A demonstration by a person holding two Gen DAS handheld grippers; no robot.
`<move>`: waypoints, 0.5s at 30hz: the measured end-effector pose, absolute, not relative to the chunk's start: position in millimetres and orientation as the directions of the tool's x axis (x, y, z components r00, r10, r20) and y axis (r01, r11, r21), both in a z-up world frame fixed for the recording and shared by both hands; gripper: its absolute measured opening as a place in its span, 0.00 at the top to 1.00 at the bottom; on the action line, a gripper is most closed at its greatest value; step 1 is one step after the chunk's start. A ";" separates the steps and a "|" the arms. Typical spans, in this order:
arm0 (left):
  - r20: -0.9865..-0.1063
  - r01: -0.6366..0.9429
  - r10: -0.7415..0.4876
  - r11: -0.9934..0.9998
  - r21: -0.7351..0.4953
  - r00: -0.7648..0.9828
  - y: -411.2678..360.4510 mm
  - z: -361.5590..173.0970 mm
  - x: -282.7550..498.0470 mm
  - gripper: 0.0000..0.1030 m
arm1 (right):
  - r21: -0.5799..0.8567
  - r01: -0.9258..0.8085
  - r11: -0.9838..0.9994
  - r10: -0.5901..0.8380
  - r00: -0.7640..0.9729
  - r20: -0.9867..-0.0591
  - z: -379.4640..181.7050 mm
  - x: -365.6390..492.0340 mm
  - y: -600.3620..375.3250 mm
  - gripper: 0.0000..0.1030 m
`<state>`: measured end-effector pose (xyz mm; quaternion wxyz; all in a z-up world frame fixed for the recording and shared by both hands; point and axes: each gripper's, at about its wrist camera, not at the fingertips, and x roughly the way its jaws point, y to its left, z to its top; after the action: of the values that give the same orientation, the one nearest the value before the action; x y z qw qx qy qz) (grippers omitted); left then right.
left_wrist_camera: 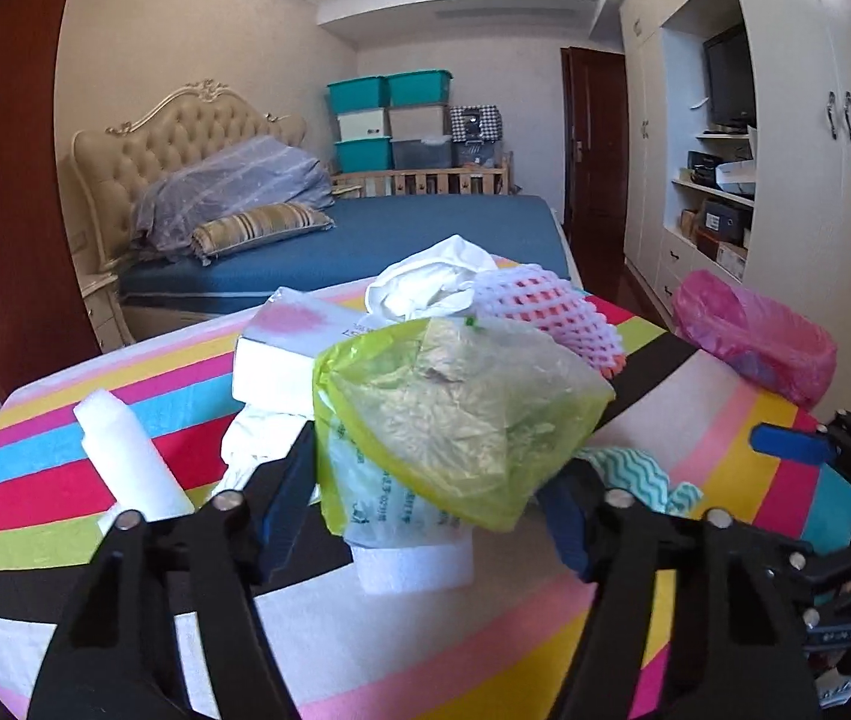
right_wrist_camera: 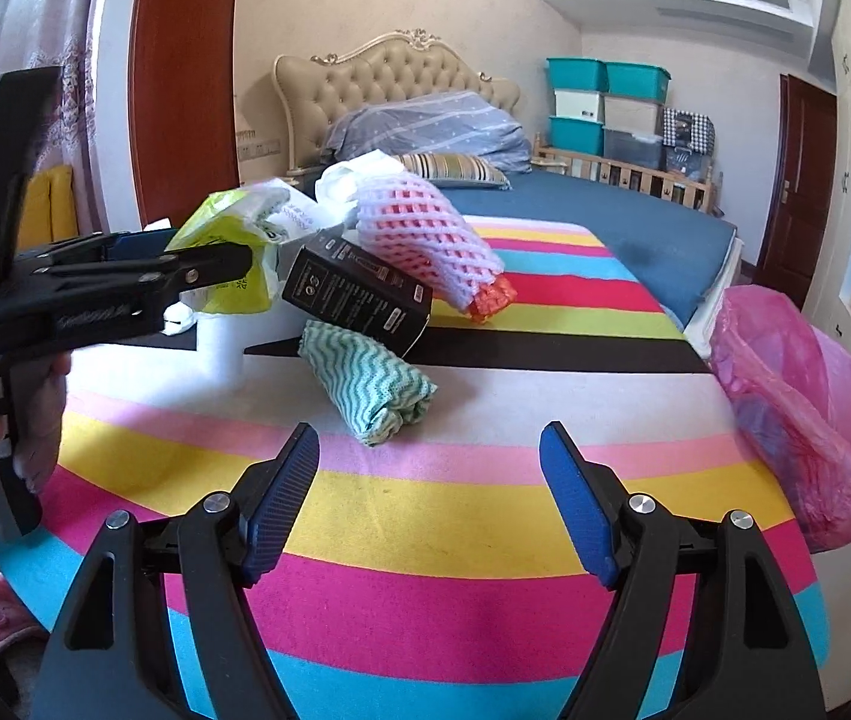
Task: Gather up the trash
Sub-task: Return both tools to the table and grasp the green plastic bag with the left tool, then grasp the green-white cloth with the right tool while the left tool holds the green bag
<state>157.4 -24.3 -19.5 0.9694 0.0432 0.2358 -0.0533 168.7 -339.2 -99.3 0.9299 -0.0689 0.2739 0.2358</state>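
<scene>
Left wrist view: the left gripper point(left_wrist_camera: 428, 492) is closed on a crumpled yellow-green plastic bag point(left_wrist_camera: 455, 420), its blue pads pressing the bag from both sides, with the bag bulging up above the fingers. Below the bag stands a white cylinder point(left_wrist_camera: 413, 567) on the striped table point(left_wrist_camera: 365, 648). Toward the table's left edge lies a white foam roll point(left_wrist_camera: 131, 462). Behind the bag sit a white box point(left_wrist_camera: 287, 354), crumpled white paper point(left_wrist_camera: 431, 282) and a white foam fruit net point(left_wrist_camera: 551, 312) over something orange, all near the far edge. A teal zigzag cloth point(left_wrist_camera: 644, 477) peeks out just right of the bag. Past the right edge of the table stands a bin with a pink liner point(left_wrist_camera: 755, 336). The right gripper point(left_wrist_camera: 845, 480) shows at the frame's right side.

Right wrist view: the right gripper point(right_wrist_camera: 428, 480) hovers over the near part of the striped table point(right_wrist_camera: 425, 540) with its jaws spread wide and nothing between them. Ahead of it, around the middle of the table, lies the teal zigzag cloth point(right_wrist_camera: 374, 387), touching a black box point(right_wrist_camera: 359, 294) behind it. The foam fruit net point(right_wrist_camera: 425, 234) leans on that box. At the left edge the left gripper point(right_wrist_camera: 227, 267), held in a hand point(right_wrist_camera: 35, 420), clamps the yellow-green bag point(right_wrist_camera: 227, 246). The pink-lined bin point(right_wrist_camera: 803, 408) stands just off the right edge.
</scene>
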 end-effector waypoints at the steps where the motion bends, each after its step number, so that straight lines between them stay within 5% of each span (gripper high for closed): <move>1: -0.453 0.128 -0.088 0.990 0.057 0.887 -24.2 -19.6 153.4 0.40 | 0.001 -0.479 0.878 0.401 0.734 -0.548 -99.5 170.4 -336.8 0.30; 15: -0.347 0.118 -0.118 0.993 -0.021 0.930 0.6 -3.8 96.7 0.42 | -0.031 -0.511 0.859 0.387 0.688 -0.613 -95.1 189.8 -302.4 0.30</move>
<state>96.7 0.6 -3.8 0.9825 0.0000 0.1766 -0.0599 189.8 -302.4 -95.1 0.9134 -0.1000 0.3087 0.2459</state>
